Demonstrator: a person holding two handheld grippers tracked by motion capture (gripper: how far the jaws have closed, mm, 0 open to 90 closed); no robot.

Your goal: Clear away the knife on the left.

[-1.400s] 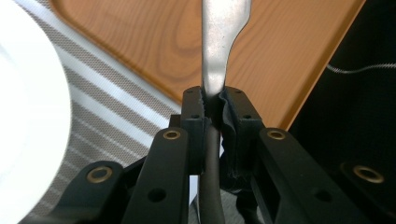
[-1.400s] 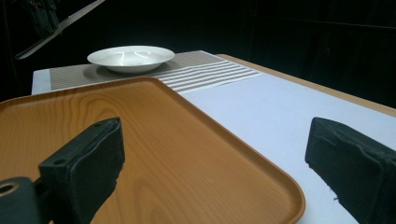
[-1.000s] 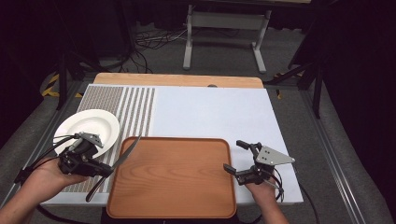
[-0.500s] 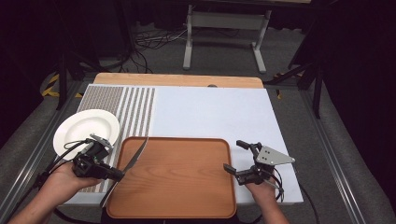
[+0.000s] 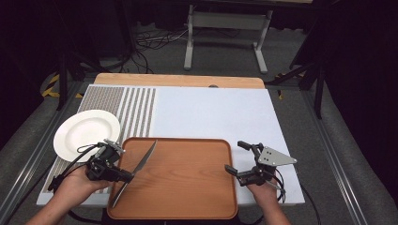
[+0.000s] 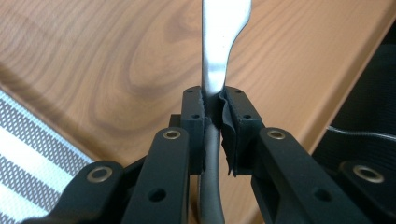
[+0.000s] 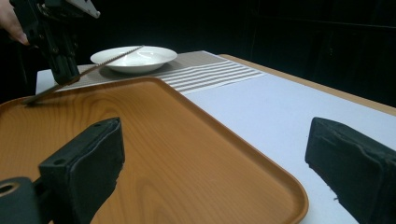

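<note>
Plate: sits white at the far left, apart from our work.
Left gripper: we clamp the knife over the tray (handle end tilted down, near its surface).
Next: lower, then release.
Right gripper: jaws wide, nothing held.
Hidden: whether the handle touches the tray.

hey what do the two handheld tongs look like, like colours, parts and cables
Both tongs are black. The left tongs have chunky jaw arms with brass-coloured rivets and dark pads, one torn at its edge. The right tongs carry a grey three-cornered plate on top. Black cables trail from them. The forearms are bare, with no sleeves showing.
</note>
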